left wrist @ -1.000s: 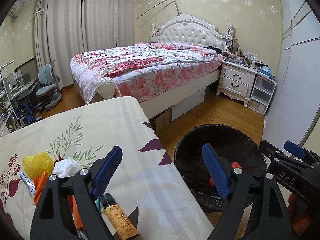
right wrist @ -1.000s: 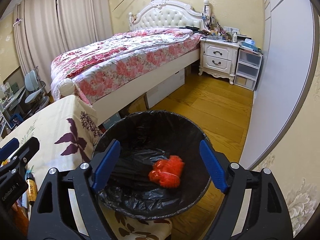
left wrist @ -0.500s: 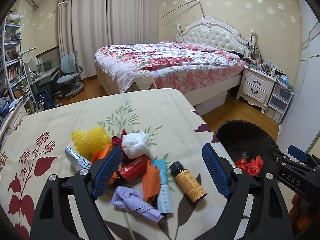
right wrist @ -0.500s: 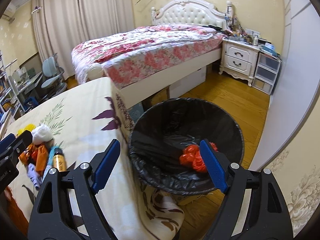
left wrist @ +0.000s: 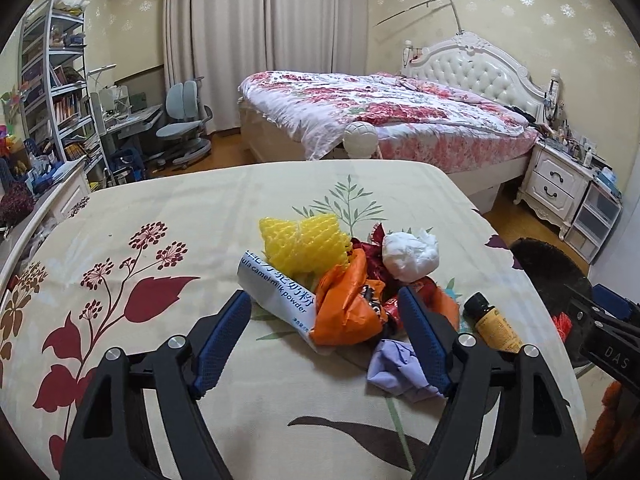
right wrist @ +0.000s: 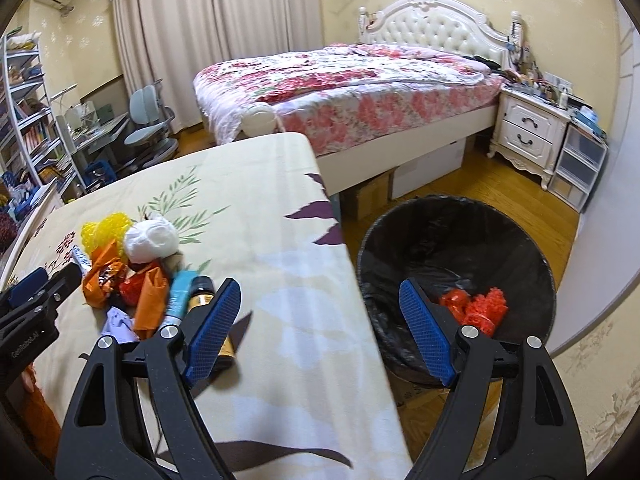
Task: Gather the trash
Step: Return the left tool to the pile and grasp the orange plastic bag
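Note:
A pile of trash lies on the floral-cloth table [left wrist: 160, 220]: a yellow foam net [left wrist: 304, 244], a white tissue ball [left wrist: 410, 256], an orange wrapper [left wrist: 344, 304], a white milk-powder sachet [left wrist: 276, 292], a purple paper wad [left wrist: 394, 368] and a brown bottle [left wrist: 494, 324]. My left gripper [left wrist: 324, 336] is at the pile, jaws closing, with the orange wrapper and the sachet's end between the pads, which are not pressing. My right gripper [right wrist: 320, 330] stands open and empty above the table's right edge. Beside that edge is the black-lined bin [right wrist: 532, 256], with red trash [right wrist: 476, 306] inside.
A bed [left wrist: 400, 120] with a flowered quilt stands beyond the table. A white nightstand [right wrist: 528, 132] and plastic drawers [right wrist: 580, 164] sit at the right wall. A desk chair [left wrist: 184, 128] and bookshelf [left wrist: 56, 80] are at the left. Wooden floor surrounds the bin.
Both views have swung left, from the bin toward the table. The trash pile now sits between the left pads, which stand closer together. The right pads keep their spread.

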`<state>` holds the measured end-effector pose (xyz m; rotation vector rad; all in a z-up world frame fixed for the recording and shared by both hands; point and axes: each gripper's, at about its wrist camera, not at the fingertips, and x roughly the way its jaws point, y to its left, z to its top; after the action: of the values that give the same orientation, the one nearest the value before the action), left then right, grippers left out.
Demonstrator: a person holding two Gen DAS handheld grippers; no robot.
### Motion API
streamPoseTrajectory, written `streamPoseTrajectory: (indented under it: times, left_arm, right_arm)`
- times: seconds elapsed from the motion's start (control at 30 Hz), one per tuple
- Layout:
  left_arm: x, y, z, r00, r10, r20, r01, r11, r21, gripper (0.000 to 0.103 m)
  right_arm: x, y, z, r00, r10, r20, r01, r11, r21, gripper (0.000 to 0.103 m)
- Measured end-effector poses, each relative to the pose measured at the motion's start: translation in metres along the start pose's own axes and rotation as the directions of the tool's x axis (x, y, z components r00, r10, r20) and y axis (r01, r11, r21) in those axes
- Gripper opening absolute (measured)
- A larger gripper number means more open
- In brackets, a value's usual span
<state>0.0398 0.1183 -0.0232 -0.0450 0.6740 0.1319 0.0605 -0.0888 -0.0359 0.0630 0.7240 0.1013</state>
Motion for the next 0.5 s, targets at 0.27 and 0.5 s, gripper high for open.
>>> streamPoseTrajectory:
  times: [0.27, 0.5]
  left_arm:
    - [0.013, -0.005, 0.001, 0.999, -0.029, -0.026, 0.030, 0.999, 0.029, 0.061]
    - [0.028, -0.008, -0.004, 0.995, -0.060, -0.081, 0.063, 0.997, 0.041, 0.043]
  right_arm:
    - [0.008, 0.021, 0.005, 0.999, 0.035, -0.007, -0.035, 0.999, -0.027, 0.080]
    - [0.014, 0.025, 0.004, 0.999, 0.047, -0.018, -0.047, 0.998, -0.029, 0.080]
